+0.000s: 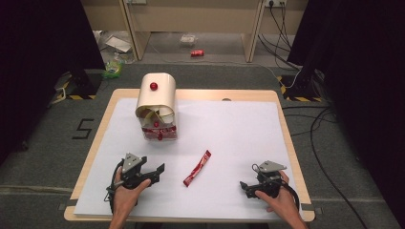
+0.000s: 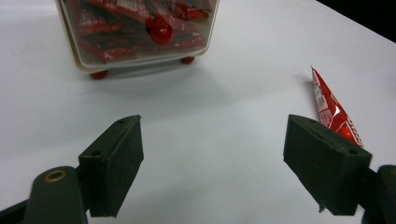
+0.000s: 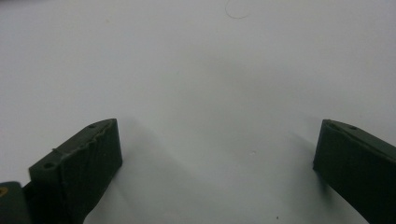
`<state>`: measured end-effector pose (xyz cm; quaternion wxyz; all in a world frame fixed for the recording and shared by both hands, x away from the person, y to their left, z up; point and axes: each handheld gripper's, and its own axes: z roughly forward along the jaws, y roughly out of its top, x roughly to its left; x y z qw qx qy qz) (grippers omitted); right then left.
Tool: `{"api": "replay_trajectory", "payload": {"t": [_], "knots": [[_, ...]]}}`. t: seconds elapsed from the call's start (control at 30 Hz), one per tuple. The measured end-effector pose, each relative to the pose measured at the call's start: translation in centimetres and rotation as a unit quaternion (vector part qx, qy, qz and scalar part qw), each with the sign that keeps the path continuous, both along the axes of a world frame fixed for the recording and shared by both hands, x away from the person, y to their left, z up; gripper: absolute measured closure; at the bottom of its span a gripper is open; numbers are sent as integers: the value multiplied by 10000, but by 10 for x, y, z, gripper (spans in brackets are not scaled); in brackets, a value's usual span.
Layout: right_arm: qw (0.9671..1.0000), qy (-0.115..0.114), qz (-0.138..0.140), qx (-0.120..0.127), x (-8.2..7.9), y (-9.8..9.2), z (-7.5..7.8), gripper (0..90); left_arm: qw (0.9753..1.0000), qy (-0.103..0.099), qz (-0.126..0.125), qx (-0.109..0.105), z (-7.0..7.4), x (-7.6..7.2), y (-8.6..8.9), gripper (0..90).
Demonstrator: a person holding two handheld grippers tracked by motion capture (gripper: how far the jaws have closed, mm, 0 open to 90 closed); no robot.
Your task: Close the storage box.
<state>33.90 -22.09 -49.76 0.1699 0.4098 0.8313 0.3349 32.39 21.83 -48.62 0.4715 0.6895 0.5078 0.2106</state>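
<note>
My left gripper sat near me on the white sheet, jaws wide apart and holding nothing — my right gripper was the same, well off to the other side. The red packet lay flat between them (closer to my left). I guessed it belonged in the box farther back. Best was to come in low and pinch it across its thin middle.

Our left gripper sits lower left, jaws spread wide; our right gripper, lower right, gapes likewise.
</note>
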Motion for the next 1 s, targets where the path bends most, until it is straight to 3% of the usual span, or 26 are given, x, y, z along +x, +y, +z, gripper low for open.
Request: {"api": "replay_trajectory", "payload": {"t": [0.3, 0.5, 1.0], "knots": [[10000, 3, -5, 1, 0, 0, 0, 15, 9999, 82, -122, 61, -4, -10, -1, 194], [10000, 3, -5, 0, 0, 0, 0, 15, 9992, 181, -257, 259, -6, -15, -5, 194], [10000, 2, -5, 0, 0, 0, 0, 15, 9982, 218, -369, 429, -7, -27, -5, 189]]}}
